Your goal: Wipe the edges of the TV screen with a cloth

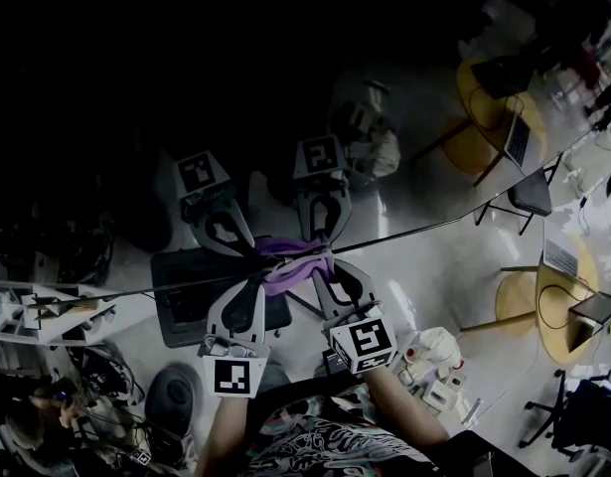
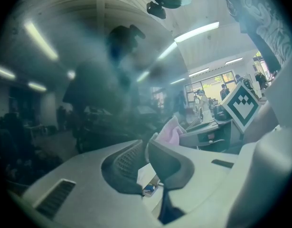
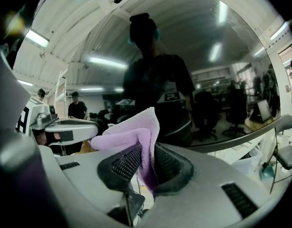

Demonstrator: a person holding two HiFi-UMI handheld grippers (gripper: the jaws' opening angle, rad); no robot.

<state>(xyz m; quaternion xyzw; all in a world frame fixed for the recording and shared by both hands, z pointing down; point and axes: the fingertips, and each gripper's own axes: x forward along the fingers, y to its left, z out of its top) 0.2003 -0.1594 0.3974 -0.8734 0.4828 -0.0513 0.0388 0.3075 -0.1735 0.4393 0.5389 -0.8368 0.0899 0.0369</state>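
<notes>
The soft lilac microfibre cloth (image 1: pixel 295 264) sits bunched right at the lower edge (image 1: pixel 434 227) of the glossy black TV screen (image 1: pixel 106 117), exactly where the wiping has to happen. My right gripper (image 1: pixel 320 271) has it: in the right gripper view the jaws are clamped on a fold of the cloth (image 3: pixel 136 134), with a loose flap standing above the pads. I judge that grip is deliberate, since the flap gives a padded face to press on the frame while the hard jaw tips stay off the glass.

My left gripper (image 1: pixel 257 284) rests just beside the cloth's other end. In the left gripper view its jaws (image 2: pixel 146 148) are pressed together and the cloth (image 2: pixel 168 132) shows just past the tips; I cannot tell whether a corner is caught. It looks placed to steady or stretch the cloth along the edge.

The screen mirrors both grippers and the room, so I read the rim as the bright line between them.
</notes>
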